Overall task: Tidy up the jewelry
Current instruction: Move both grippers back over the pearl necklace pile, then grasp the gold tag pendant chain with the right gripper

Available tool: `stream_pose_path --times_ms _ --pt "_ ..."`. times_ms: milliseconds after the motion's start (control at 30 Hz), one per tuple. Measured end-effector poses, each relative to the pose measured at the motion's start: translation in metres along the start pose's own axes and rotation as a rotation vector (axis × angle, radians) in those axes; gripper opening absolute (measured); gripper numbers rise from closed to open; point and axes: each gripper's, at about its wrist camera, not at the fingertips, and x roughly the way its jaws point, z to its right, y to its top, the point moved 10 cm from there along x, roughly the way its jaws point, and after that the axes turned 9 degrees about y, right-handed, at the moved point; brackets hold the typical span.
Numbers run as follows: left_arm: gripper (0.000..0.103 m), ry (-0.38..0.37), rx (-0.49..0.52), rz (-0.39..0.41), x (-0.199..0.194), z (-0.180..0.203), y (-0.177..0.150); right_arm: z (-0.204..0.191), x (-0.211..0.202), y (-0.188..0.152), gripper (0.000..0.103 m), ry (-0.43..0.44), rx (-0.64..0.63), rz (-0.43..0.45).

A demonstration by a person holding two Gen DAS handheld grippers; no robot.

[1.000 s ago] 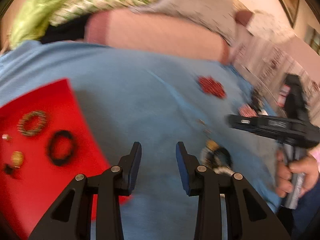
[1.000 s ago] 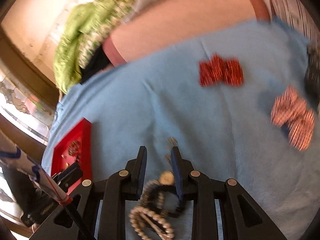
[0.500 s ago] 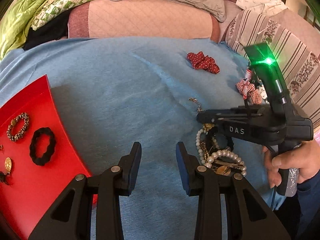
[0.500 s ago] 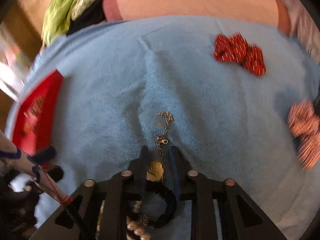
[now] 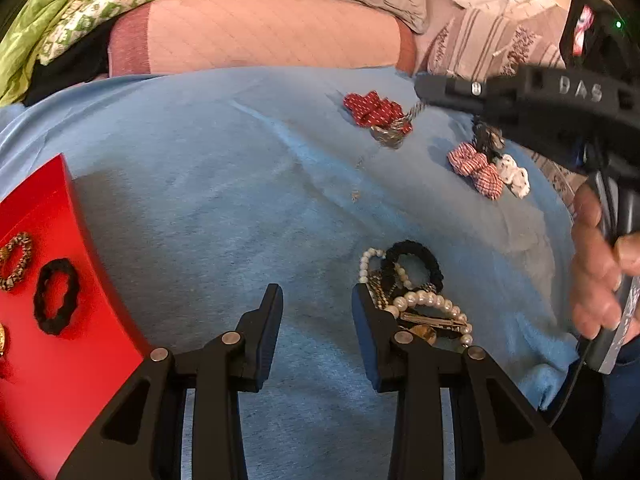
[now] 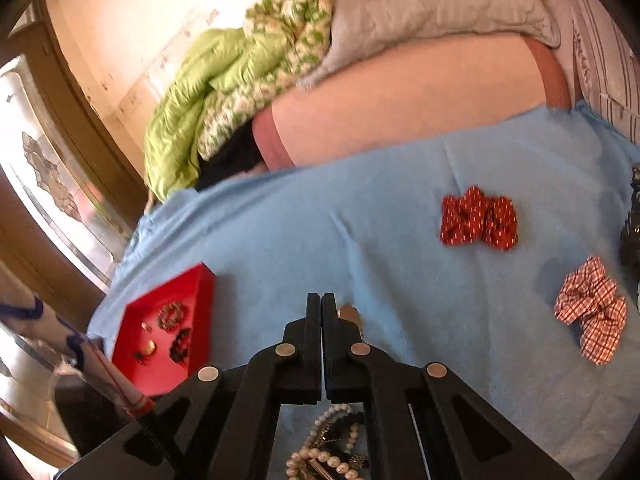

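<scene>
A red tray lies at the left on the blue blanket and holds a black scrunchie, a beaded bracelet and small gold pieces; it also shows in the right wrist view. A heap of pearls, chain and a black scrunchie lies just right of my open, empty left gripper. My right gripper is shut on a thin chain with a gold pendant, lifted above the blanket; the pendant hangs in the left wrist view.
A red dotted scrunchie and a red checked scrunchie lie at the far right, with a white one beside them. A pink bolster, grey pillow and green quilt line the back.
My right gripper has closed on the chain by the heap and lifted it up and away, to the far right. The left gripper has stayed open in place.
</scene>
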Motion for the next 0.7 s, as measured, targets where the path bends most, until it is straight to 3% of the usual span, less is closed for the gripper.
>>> stream_pose_path --times_ms 133,333,400,567,633,700 --pt "0.035 -0.002 0.014 -0.017 0.007 0.006 -0.001 0.003 0.016 -0.003 0.001 -0.009 0.019 -0.034" --pt "0.036 -0.005 0.020 -0.036 0.015 0.011 -0.002 0.046 0.035 -0.038 0.001 -0.094 0.109 -0.201" --pt "0.036 -0.009 0.023 -0.039 0.016 0.012 -0.002 0.058 0.038 -0.043 0.002 -0.112 0.142 -0.218" --pt "0.036 -0.012 0.025 -0.043 0.018 0.012 0.000 0.058 0.042 -0.049 0.003 -0.068 0.171 -0.248" --pt "0.036 -0.016 0.027 -0.046 0.018 0.013 -0.001 0.052 0.045 -0.051 0.008 -0.071 0.142 -0.258" --pt "0.037 -0.015 0.035 -0.047 0.018 0.014 -0.001 0.050 0.052 -0.055 0.027 -0.092 0.111 -0.280"
